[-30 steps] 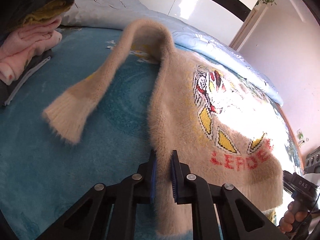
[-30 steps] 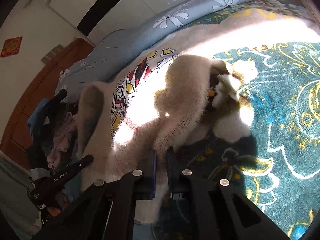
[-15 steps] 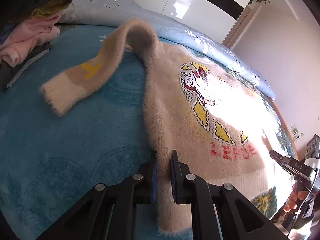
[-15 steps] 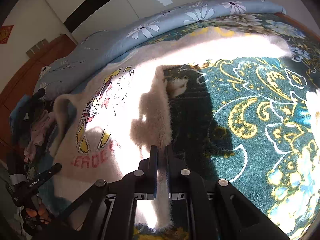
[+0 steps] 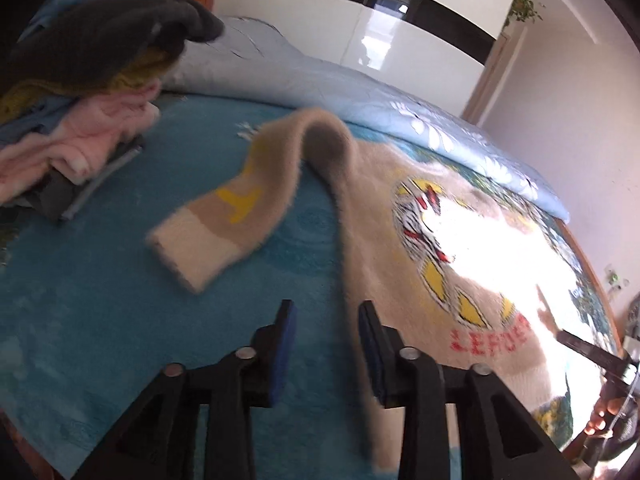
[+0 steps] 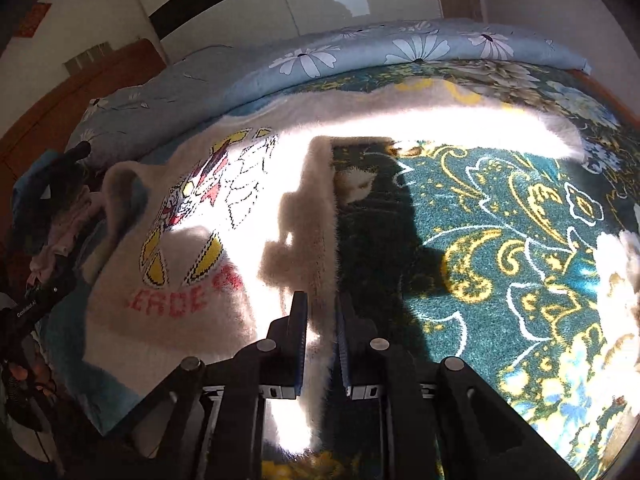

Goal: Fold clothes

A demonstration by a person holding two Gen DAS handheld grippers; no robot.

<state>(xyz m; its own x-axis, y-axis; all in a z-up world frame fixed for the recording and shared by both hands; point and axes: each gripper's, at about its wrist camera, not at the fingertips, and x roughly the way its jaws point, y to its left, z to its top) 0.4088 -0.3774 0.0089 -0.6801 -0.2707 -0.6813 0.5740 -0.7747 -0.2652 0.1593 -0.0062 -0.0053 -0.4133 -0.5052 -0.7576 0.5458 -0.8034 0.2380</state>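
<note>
A fuzzy beige sweater with a printed figure and red letters lies front-up on the teal bed cover. Its one sleeve is bent back beside the body, cuff toward me. My left gripper is open just above the sweater's side edge, which runs along the right finger. In the right wrist view the sweater lies flat with its other sleeve stretched out to the right. My right gripper is slightly open, with the sweater's side edge lying between the jaws.
A pile of clothes, pink, yellow and dark, sits at the back left of the bed. A rolled blue floral quilt lies along the far side. The cover's patterned part lies right of the sweater.
Both grippers have let go of the sweater's side edges and opened, the left wide, the right a little. The sweater now lies flat on the bed.
</note>
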